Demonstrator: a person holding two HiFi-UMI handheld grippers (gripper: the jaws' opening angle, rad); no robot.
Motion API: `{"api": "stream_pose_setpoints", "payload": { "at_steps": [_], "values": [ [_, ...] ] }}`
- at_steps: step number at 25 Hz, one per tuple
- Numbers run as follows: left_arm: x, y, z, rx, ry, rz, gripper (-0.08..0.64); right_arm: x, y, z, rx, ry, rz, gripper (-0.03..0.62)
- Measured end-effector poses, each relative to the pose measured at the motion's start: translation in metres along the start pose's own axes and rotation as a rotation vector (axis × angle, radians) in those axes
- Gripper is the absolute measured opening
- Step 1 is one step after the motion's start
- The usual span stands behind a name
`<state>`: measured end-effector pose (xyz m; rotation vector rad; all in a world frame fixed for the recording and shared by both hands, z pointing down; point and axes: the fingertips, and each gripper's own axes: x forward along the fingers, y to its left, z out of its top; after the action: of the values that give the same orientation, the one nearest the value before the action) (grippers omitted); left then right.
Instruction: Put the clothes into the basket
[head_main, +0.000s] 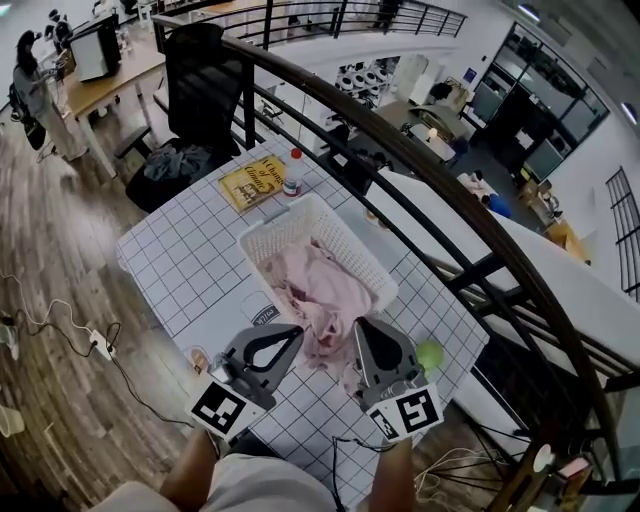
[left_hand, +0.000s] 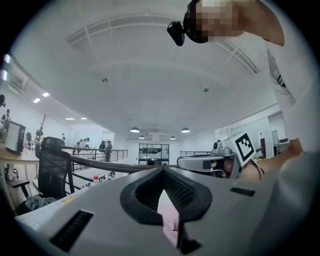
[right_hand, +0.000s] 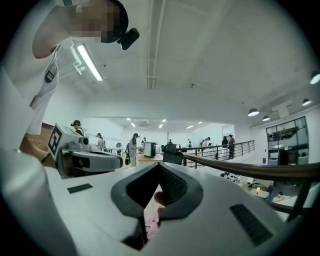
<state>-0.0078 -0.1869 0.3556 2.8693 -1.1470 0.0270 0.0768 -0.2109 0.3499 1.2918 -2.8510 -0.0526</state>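
Observation:
A pink garment (head_main: 322, 290) lies bunched in the white basket (head_main: 262, 236) and spills over its near rim toward me. My left gripper (head_main: 297, 333) is at the garment's near left edge and my right gripper (head_main: 358, 326) at its near right edge, both raised above the table. In the left gripper view the left gripper (left_hand: 163, 171) is shut on a fold of the pink cloth (left_hand: 170, 221). The right gripper view shows the right gripper (right_hand: 159, 166) shut as well, with pink cloth (right_hand: 151, 218) pinched between its jaws. How much fabric hangs below the grippers is hidden.
The basket stands on a table with a grid-pattern cloth (head_main: 185, 262). Behind it lie a yellow book (head_main: 252, 183) and a red-capped bottle (head_main: 293, 172). A green ball (head_main: 430, 354) sits at the right, a small cup (head_main: 197, 358) at the left. A black railing (head_main: 430, 178) runs along the table's far side.

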Motion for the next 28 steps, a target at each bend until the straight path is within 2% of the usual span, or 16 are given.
{"api": "stream_pose_setpoints", "payload": {
  "at_steps": [5, 13, 28],
  "values": [
    [-0.020, -0.022, 0.011, 0.006, -0.030, -0.007, 0.003, -0.049, 0.025, 0.015, -0.019, -0.018, -0.057, 0.017],
    [-0.044, -0.060, 0.007, 0.012, -0.014, -0.022, 0.002, -0.104, 0.051, 0.004, 0.069, -0.025, -0.137, 0.016],
    [-0.056, -0.086, 0.005, 0.024, -0.009, -0.015, 0.003, -0.126, 0.065, 0.004, 0.056, -0.022, -0.119, 0.015]
  ]
}}
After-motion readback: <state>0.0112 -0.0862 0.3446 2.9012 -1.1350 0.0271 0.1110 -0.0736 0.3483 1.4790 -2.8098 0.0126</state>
